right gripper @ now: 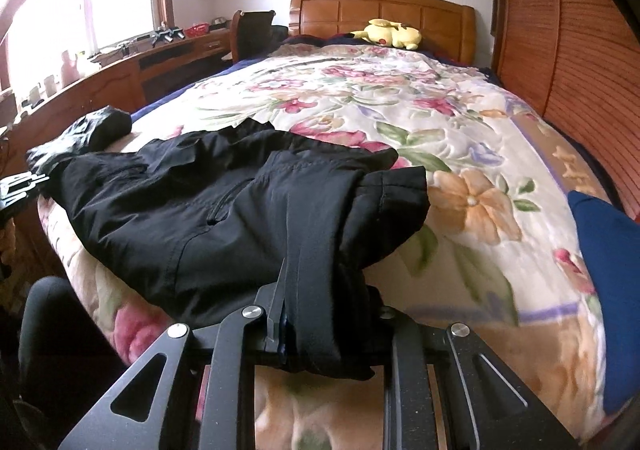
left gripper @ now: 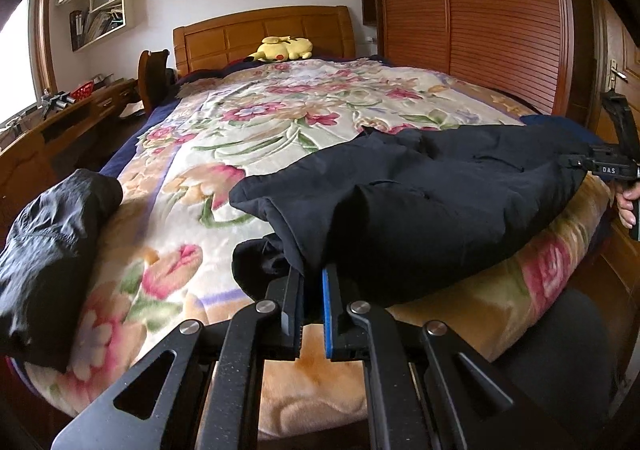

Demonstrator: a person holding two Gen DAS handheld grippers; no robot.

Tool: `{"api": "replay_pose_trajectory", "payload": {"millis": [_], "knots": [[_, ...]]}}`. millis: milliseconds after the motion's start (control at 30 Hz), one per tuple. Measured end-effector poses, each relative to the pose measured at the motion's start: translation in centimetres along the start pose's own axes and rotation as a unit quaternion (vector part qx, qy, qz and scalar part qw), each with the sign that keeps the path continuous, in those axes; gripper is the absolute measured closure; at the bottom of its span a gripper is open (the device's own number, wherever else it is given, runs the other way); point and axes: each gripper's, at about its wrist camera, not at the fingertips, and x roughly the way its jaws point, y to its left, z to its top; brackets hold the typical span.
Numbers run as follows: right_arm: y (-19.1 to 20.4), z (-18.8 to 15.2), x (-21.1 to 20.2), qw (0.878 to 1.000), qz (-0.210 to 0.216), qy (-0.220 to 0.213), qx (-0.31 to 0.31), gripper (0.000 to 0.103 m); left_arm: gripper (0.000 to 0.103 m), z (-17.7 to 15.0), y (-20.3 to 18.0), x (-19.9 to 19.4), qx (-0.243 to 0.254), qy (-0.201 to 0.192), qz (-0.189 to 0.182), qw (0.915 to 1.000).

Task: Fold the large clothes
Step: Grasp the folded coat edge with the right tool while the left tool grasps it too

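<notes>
Two grippers work the foot edge of a bed, both on one black garment. My left gripper [left gripper: 313, 282] has its jaws drawn narrow, with a slim gap between the black pad and the blue pad, and the garment's dark hem hangs over the fingertips; whether the cloth is truly pinched there I cannot tell. My right gripper [right gripper: 320, 306] is closed on a thick fold of the same black garment [right gripper: 240, 210], which drapes over the jaws and hides the right-hand finger almost wholly. In the left wrist view the right gripper [left gripper: 600, 168] shows at the garment's far end, by the bed's right edge, with fingers of my right hand [left gripper: 628, 204] curled on its handle.

The garment [left gripper: 420, 202] lies spread across the foot of the floral blanket [left gripper: 248, 122], running along the foot edge, partly folded over itself, a zipped pocket showing in the right wrist view. A second dark bundle of clothing [left gripper: 56, 246] sits apart near the bed's left foot corner. A blue cloth [right gripper: 604, 290] lies at the right edge. A yellow plush toy [left gripper: 284, 48] rests against the wooden headboard [left gripper: 260, 30]. Wall shelves [left gripper: 100, 2] hold books and papers.
</notes>
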Motion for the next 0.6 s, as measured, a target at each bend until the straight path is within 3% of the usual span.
{"api": "replay_pose_trajectory", "payload": {"millis": [333, 467, 533, 600], "knots": [[1.4, -0.6, 0.8, 0.999, -0.031, 0.026, -0.009, 0.079, 0.093, -1.1, 0.0, 0.2, -0.009, 0.012, 0.008, 0.9999], [1.8, -0.4, 1.3, 0.999, -0.036, 0.031, -0.009, 0.078, 0.083, -1.2, 0.3, -0.2, -0.017, 0.009, 0.014, 0.9997], [1.8, -0.4, 1.5, 0.999, -0.038, 0.032, -0.008, 0.078, 0.074, -1.1, 0.8, -0.7, -0.029, 0.001, 0.01, 0.9995], [1.9, -0.5, 1.7, 0.999, -0.04, 0.033, -0.007, 0.078, 0.057, -0.9, 1.3, -1.4, -0.042, -0.014, 0.004, 0.999]]}}
